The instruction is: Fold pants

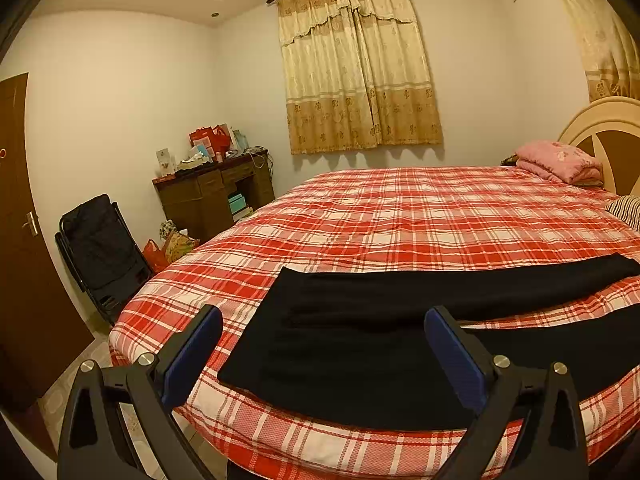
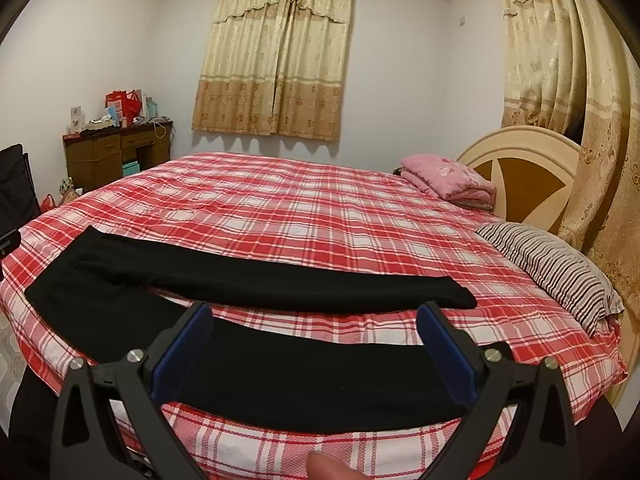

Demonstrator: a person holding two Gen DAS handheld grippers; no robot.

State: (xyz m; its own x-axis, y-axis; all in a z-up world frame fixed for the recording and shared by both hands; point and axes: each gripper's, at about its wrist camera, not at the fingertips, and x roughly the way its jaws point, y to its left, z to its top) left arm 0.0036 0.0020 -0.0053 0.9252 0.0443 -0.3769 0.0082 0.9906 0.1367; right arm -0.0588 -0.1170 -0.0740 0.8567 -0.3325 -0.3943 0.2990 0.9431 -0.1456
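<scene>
Black pants (image 1: 360, 344) lie spread flat on the red plaid bed (image 1: 400, 220), waist to the left and the two legs running right. In the right wrist view the pants (image 2: 280, 376) show both legs apart, the far one ending in a cuff near the middle. My left gripper (image 1: 324, 344) hovers open above the waist end, blue pads wide apart with nothing between them. My right gripper (image 2: 314, 344) hangs open over the near leg, holding nothing. A fingertip (image 2: 324, 466) shows at the bottom edge.
A striped pillow (image 2: 556, 264) and a folded pink blanket (image 2: 448, 178) lie by the headboard (image 2: 516, 156) at right. A cluttered wooden desk (image 1: 216, 192) and a black folding chair (image 1: 104, 248) stand left of the bed, beside a brown door (image 1: 24, 240).
</scene>
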